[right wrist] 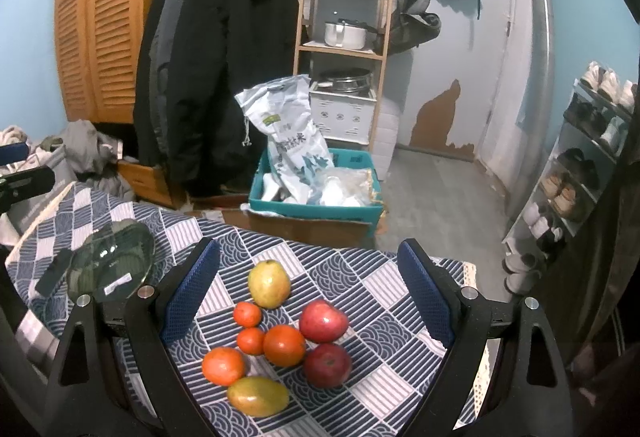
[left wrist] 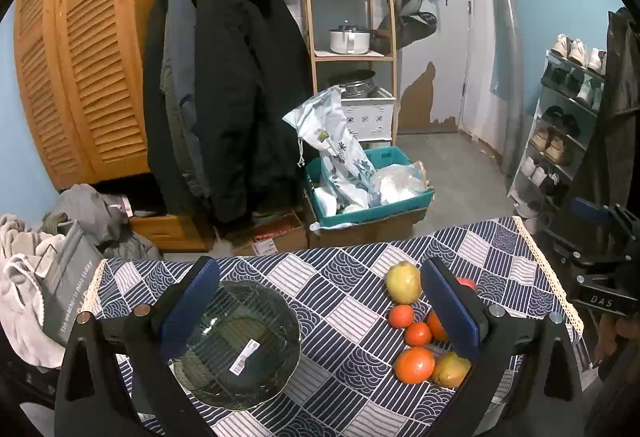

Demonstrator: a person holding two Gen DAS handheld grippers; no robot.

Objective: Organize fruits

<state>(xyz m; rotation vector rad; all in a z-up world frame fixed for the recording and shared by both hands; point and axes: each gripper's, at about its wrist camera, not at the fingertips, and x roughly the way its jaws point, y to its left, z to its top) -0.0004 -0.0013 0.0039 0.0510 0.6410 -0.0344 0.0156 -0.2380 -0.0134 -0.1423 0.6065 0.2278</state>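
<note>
Fruits [right wrist: 280, 337] between spread right gripper [right wrist: 310, 297] jaws

In my left view, the blue pad of my left tongs [left wrist: 320, 311] covers most of the red apple [left wrist: 466, 282], so I see only a small red bit. It also hides part of one orange [left wrist: 436, 325] and the side of the mango [left wrist: 450, 369]. The other pad covers the near left rim of the glass bowl [left wrist: 240, 345]. The words on the bowl's sticker are too small to read.

In my right view, the black arm of my right tongs [right wrist: 308, 303] hides the near edge of the bowl. The bottom edge cuts off the desk [right wrist: 384, 389]. The shoes on the rack [right wrist: 576, 173] are too blurry to tell apart.
</note>
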